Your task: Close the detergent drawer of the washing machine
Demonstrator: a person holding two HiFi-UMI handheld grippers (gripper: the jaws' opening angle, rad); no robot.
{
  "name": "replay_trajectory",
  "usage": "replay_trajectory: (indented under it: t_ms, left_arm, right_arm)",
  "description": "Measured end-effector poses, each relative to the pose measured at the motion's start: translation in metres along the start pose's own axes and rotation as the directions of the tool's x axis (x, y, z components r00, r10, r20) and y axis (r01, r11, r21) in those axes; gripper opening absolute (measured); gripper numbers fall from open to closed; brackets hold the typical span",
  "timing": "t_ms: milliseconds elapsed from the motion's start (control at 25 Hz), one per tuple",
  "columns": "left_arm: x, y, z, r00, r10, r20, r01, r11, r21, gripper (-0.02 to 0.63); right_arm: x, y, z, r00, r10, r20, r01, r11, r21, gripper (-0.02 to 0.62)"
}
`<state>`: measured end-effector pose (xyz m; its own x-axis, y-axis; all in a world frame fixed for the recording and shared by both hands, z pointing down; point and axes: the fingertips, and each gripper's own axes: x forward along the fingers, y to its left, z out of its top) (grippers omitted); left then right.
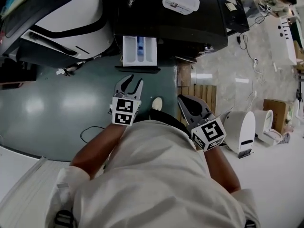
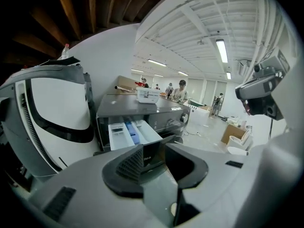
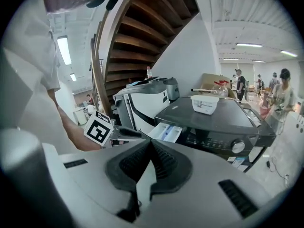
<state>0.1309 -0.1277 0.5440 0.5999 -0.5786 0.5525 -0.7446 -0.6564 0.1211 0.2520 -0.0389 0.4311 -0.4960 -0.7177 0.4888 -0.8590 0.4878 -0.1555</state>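
Detergent drawer (image 1: 139, 51) pulled out of dark washing machine (image 1: 190, 23), 12 o'clock. Left tool (image 1: 133, 83) at its 6 o'clock, jaws apart, no contact. Right tool (image 1: 184, 100) at 4 o'clock of left, jaws together. White tub (image 1: 180, 0) atop machine.

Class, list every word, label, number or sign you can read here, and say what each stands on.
"dea": end of a word on the dark drawer front; its start is hidden behind a jaw.
Label on the white box: too small to read.
Print on the washer panel: blurred.
Marker cubes: square patterns only, no words.
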Motion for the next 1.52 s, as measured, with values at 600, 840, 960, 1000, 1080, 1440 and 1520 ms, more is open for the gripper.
replay_trajectory:
  t_ms: [600,840,960,1000,1080,1440,1520]
  left_arm:
    - [0.035,0.016,-0.010,0.971,0.238,-0.027,-0.239,0.969,-0.055,0.138]
    - [0.044,0.017,-0.010,0.958,0.286,-0.029,-0.287,0.957,-0.050,0.149]
    - [0.044,0.018,-0.010,0.950,0.311,-0.028,-0.312,0.949,-0.042,0.149]
    - [0.044,0.018,-0.010,0.948,0.317,-0.029,-0.318,0.947,-0.042,0.149]
    - [0.045,0.017,-0.010,0.944,0.329,-0.030,-0.330,0.943,-0.047,0.147]
    - [0.044,0.019,-0.009,0.928,0.369,-0.040,-0.370,0.929,-0.015,0.133]
    - [0.044,0.020,-0.008,0.927,0.374,-0.038,-0.374,0.927,-0.011,0.133]
  right_arm:
    - [-0.016,-0.057,-0.008,0.992,0.117,-0.048,-0.119,0.992,-0.042,0.005]
    - [-0.022,-0.070,-0.019,0.986,0.157,-0.062,-0.161,0.986,-0.051,0.005]
    - [-0.025,-0.076,-0.022,0.984,0.163,-0.064,-0.166,0.985,-0.044,0.005]
    - [-0.025,-0.078,-0.022,0.985,0.163,-0.063,-0.165,0.986,-0.038,0.005]
    - [-0.026,-0.081,-0.022,0.985,0.165,-0.058,-0.167,0.985,-0.036,0.005]
    - [-0.026,-0.092,-0.023,0.985,0.166,-0.055,-0.168,0.985,-0.039,0.005]
    - [-0.025,-0.093,-0.021,0.985,0.165,-0.047,-0.167,0.985,-0.040,0.005]
